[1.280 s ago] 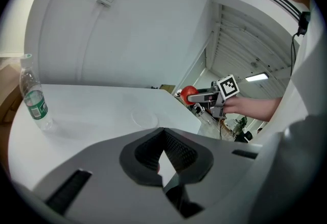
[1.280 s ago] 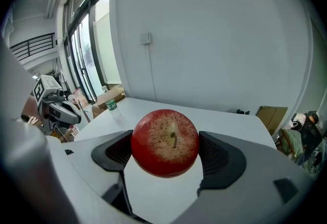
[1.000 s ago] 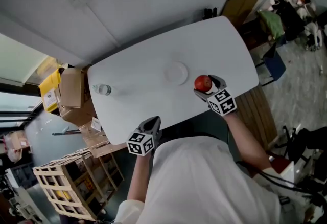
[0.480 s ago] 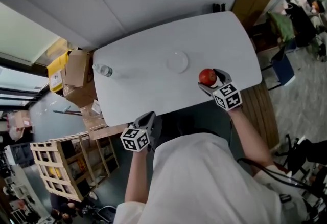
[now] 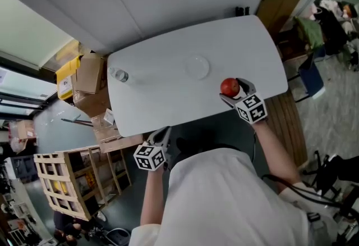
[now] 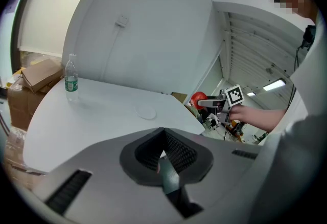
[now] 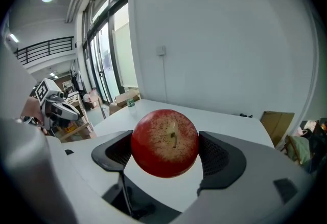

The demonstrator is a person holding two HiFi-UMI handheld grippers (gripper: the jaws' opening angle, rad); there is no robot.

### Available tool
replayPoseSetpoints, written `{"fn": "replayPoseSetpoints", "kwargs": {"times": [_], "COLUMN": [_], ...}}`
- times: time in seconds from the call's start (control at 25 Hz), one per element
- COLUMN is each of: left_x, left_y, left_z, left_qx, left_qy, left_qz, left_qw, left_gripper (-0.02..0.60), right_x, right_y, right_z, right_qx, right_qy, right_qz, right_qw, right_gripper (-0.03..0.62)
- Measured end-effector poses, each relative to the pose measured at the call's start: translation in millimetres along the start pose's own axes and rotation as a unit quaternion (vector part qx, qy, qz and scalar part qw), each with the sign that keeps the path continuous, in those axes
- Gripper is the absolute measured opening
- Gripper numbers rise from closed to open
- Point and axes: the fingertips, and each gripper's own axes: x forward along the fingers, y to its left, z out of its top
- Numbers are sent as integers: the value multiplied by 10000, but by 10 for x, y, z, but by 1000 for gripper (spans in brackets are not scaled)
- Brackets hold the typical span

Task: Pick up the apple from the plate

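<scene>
- Right gripper view: right claw (image 7: 165, 152) is clamped on the apple (image 7: 165, 142). One dark pad (image 7: 219, 159) presses each side at about the fruit's widest part, stem dimple facing the cam.
- Head view: the apple sits in that claw over the counter's (image 5: 168, 101) near right edge, well apart from the plate (image 5: 197, 67). The plate is bare, mid-counter.
- The fruit looks clear of the surface, w/ white top showing under and behind it in the right gripper view. Can't tell how high.
- Left claw (image 6: 162, 152): jaws together, nothing btwn them. It hangs off the counter's near edge by the person's body, so prob. no part in this task.
- A water bottle (image 5: 119, 75) stands at the far left corner, well away from both claws, no obstacle.
- Step in hand, as I judge it: grasp and lift are made and the apple is off the plate, so the pick is about complete.
- Next move calls for: hold the squeeze as is and keep the wrist level, no jerks.
- The fruit is round w/ smooth skin and only two contact patches, so it could pivot or slip if the grip eases or the claw tips.
- More squeeze prob. not needed, and it risks bruising.
</scene>
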Motion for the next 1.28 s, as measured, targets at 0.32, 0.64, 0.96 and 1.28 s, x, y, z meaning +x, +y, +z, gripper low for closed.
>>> {"fn": "replayPoseSetpoints", "kwargs": {"times": [0.32,0.64,0.96,1.28], "left_x": [-187,-304,-363,-437], "left_y": [263,366,417,464], "left_z": [27,19,-5,-22], "left_qx": [188,168,234,213], "left_qy": [65,29,75,25], "left_qz": [-55,-122,-210,-214], "left_qw": [9998,9998,9995,9995], "left_gripper": [2,2,2,2], "right_x": [-116,-148,-163,-173], "right_y": [127,235,322,383], "right_z": [124,136,158,164], "right_qx": [140,159,177,156], "right_qy": [-168,-198,-248,-225], "right_qz": [-304,-441,-534,-568], "right_qw": [9993,9987,9981,9980], "right_gripper": [385,385,385,385]}}
